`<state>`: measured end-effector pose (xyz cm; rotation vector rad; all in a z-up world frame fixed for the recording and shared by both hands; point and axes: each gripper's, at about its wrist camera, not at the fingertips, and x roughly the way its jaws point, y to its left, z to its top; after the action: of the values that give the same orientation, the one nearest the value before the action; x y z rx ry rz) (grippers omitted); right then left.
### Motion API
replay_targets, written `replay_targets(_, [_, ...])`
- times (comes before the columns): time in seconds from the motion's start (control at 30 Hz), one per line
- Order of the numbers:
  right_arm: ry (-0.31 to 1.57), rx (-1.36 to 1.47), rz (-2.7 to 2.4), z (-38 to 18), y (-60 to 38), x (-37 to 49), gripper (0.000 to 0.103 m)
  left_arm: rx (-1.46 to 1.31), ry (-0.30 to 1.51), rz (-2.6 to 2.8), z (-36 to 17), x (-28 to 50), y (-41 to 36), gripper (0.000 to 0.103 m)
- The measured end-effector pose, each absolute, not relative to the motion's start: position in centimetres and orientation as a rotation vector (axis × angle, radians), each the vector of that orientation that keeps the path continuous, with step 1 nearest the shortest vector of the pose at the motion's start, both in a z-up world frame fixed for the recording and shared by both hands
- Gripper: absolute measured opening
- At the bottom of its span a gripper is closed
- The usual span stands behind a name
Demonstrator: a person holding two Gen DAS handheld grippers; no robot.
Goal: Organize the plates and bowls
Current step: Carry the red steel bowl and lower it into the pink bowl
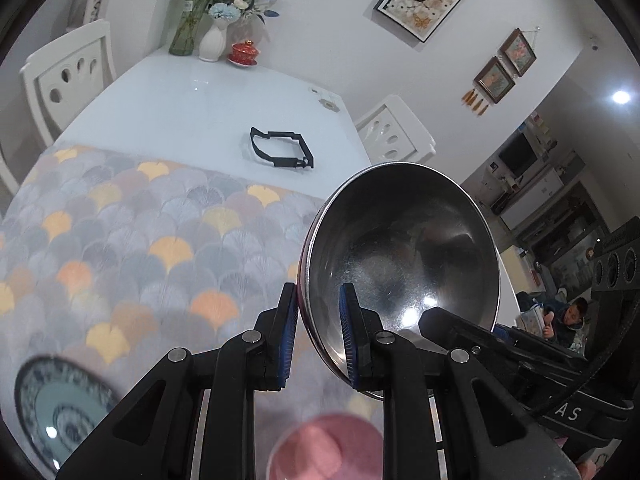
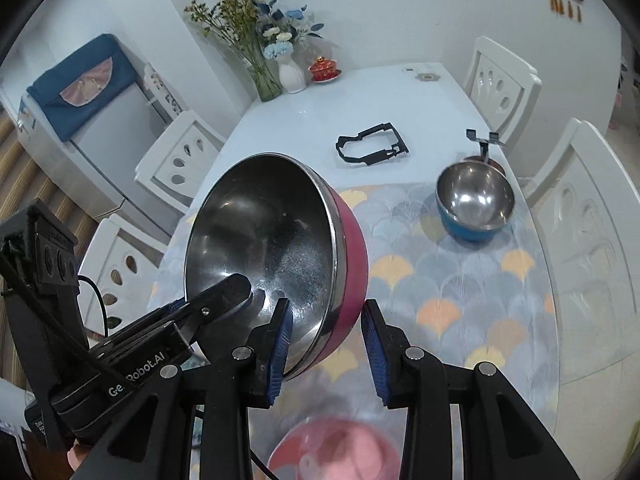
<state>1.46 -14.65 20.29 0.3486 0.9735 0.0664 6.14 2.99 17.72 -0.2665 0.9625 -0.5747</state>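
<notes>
We see bare white tabletop (image 1: 192, 108) beyond the red steel-lined bowl (image 2: 280, 256), held tilted above the mat. Left gripper (image 1: 318, 340) pinches its rim; right gripper (image 2: 328, 354) straddles the wall, left pad touching.

Bright indoor light, glare on steel bowl (image 1: 400, 256), fisheye-curved edges (dark corners), blurred foreground.

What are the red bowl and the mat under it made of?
Red bowl: probably steel, since the inside is shiny grey and mirrors things; the outside looks like a smooth red coat. Mat: looks like printed cloth with fan shapes, seemingly under a clear glossy cover.
</notes>
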Motion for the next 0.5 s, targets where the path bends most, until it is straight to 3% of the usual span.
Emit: replay_targets(0.5, [1.014, 0.433, 0.048, 17.1, -12.9, -9.6, 0.035, -0.195, 0.998, -0.603, 16.8, -3.8, 4.7, 0.018])
